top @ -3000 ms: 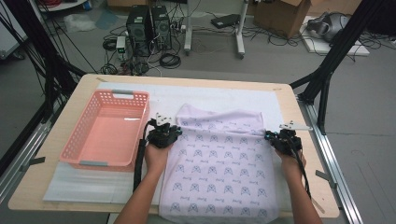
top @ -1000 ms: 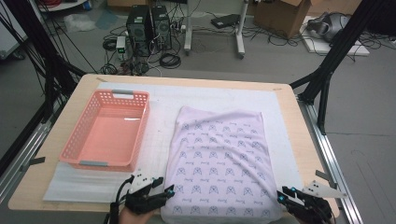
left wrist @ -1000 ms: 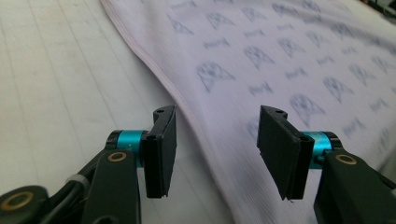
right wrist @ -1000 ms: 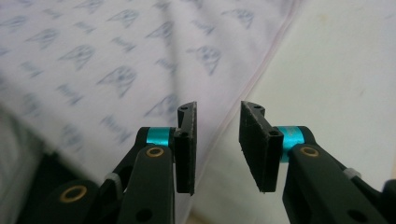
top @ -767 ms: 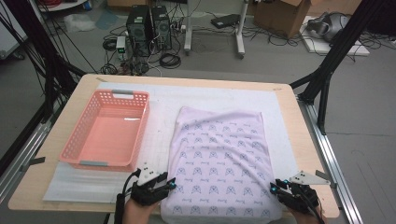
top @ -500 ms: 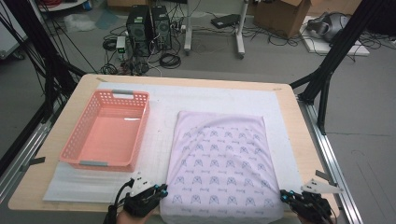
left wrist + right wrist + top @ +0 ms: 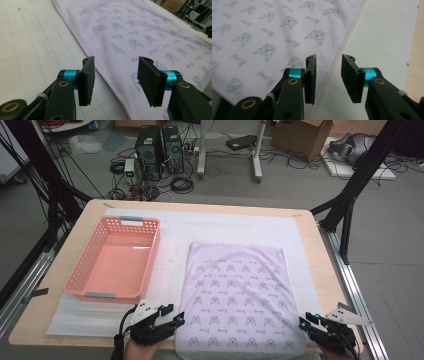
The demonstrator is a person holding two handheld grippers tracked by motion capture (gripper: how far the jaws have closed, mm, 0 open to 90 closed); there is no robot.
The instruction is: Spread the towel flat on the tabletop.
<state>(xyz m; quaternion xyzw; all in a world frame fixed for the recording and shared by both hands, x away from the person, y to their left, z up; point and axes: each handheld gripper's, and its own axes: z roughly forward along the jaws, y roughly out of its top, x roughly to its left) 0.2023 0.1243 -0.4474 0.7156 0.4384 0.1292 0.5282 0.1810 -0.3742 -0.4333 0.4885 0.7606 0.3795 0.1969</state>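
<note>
Your spread, empty left gripper (image 7: 159, 322) and right gripper (image 7: 320, 332) flank the lilac printed cloth's (image 7: 239, 300) bottom corners, its length running up-frame.

The left hand-held gripper (image 7: 176, 321) is black, with flat rectangular pads (image 7: 86, 83), teal collars behind them, brass-coloured screws in the linkage arms and a black cable (image 7: 119, 340) trailing from its rear. The right hand-held gripper (image 7: 305, 325) looks alike and carries a grey three-cornered plate (image 7: 346, 314) on top.
</note>
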